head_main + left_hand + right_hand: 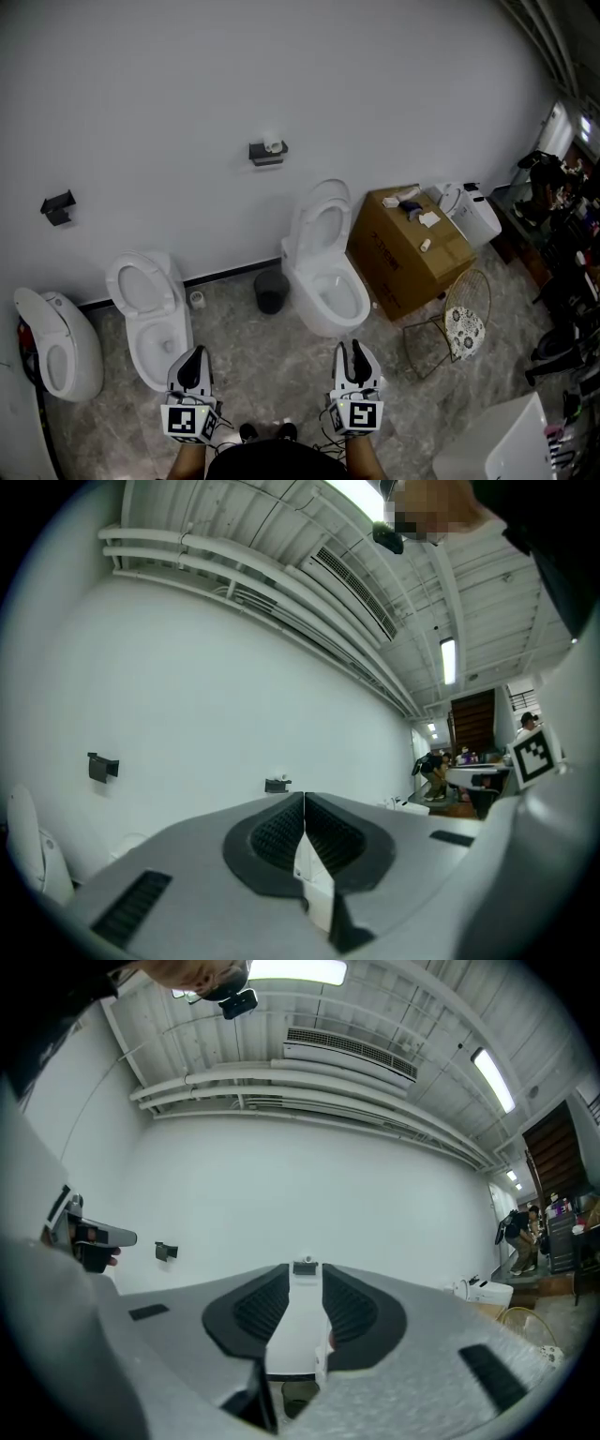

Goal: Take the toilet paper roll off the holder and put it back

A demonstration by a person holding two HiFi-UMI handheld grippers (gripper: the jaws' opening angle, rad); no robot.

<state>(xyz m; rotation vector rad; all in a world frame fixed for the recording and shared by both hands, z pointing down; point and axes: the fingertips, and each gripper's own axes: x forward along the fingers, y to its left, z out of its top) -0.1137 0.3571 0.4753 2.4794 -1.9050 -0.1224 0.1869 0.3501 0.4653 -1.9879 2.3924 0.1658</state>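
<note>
A black wall holder [268, 153] carries a small white toilet paper roll [273, 144] high on the white wall, above the middle toilet. Both grippers are held low near the person's body, far from it. The left gripper [191, 356] has its jaws pressed together with nothing in them; its own view shows the left gripper [305, 799] aimed a little right of the holder [277, 785]. The right gripper [354, 352] stands slightly open and empty. In its view the right gripper [306, 1277] frames the holder [306, 1267] in its narrow gap.
Three white toilets line the wall: one in the middle [328, 272], one left [150, 314], one far left [56, 347]. A black bin [272, 289] stands between them. A cardboard box [408, 248] and a wire chair [466, 323] are at right. A second holder [58, 208] hangs at left.
</note>
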